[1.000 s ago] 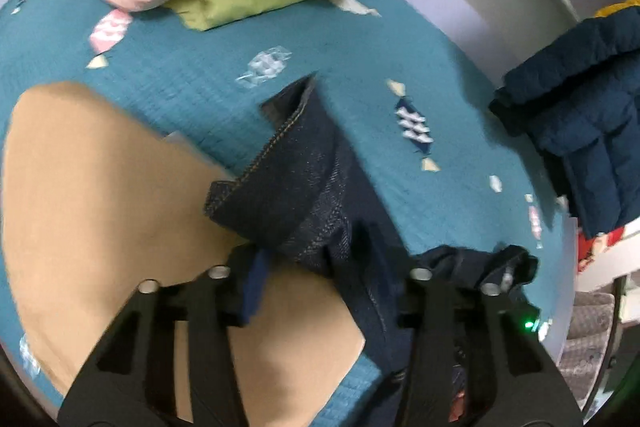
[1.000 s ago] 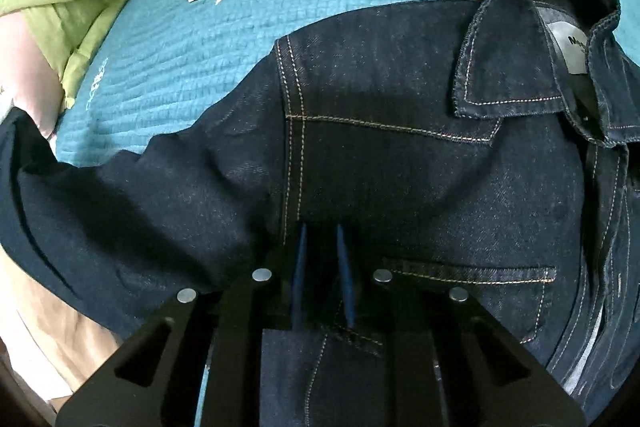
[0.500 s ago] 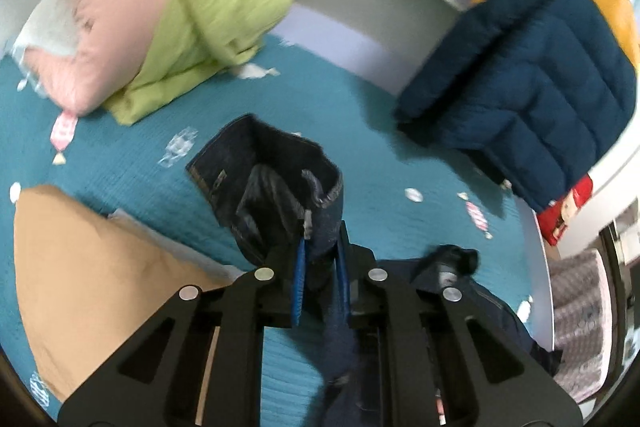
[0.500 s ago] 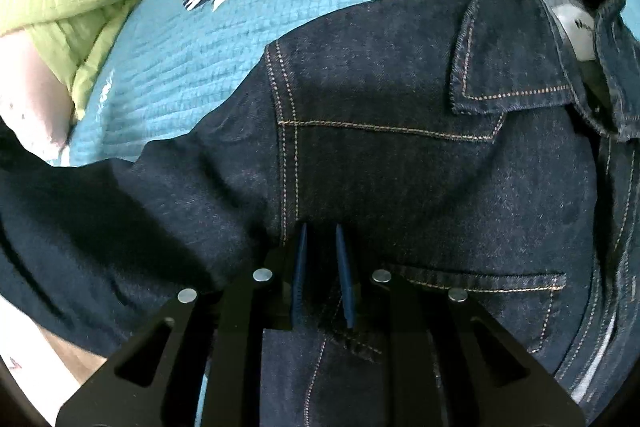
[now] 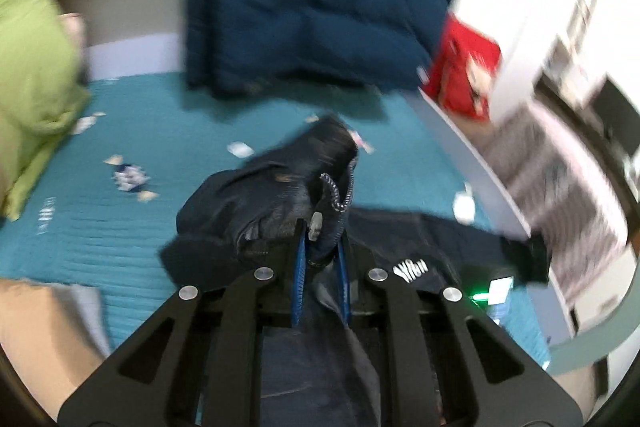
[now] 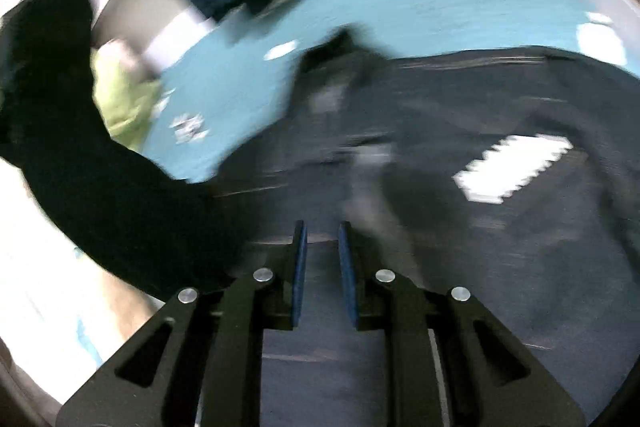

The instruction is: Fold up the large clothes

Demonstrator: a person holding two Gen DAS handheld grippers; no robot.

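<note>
Denim jacket (image 5: 280, 195) cuff pinched in left gripper (image 5: 322, 247), above teal bedspread (image 5: 120, 227).

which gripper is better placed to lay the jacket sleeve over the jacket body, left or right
Left, probably. The left gripper is shut on the bunched sleeve cuff, lifted over the bedspread. The right gripper, jaws opening, sits low on the denim jacket body.

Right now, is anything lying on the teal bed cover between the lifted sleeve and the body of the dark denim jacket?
Nothing visible does. The left tongs grip the sleeve cuff above the dark denim jacket; only bare teal bed cover surrounds it.
</note>
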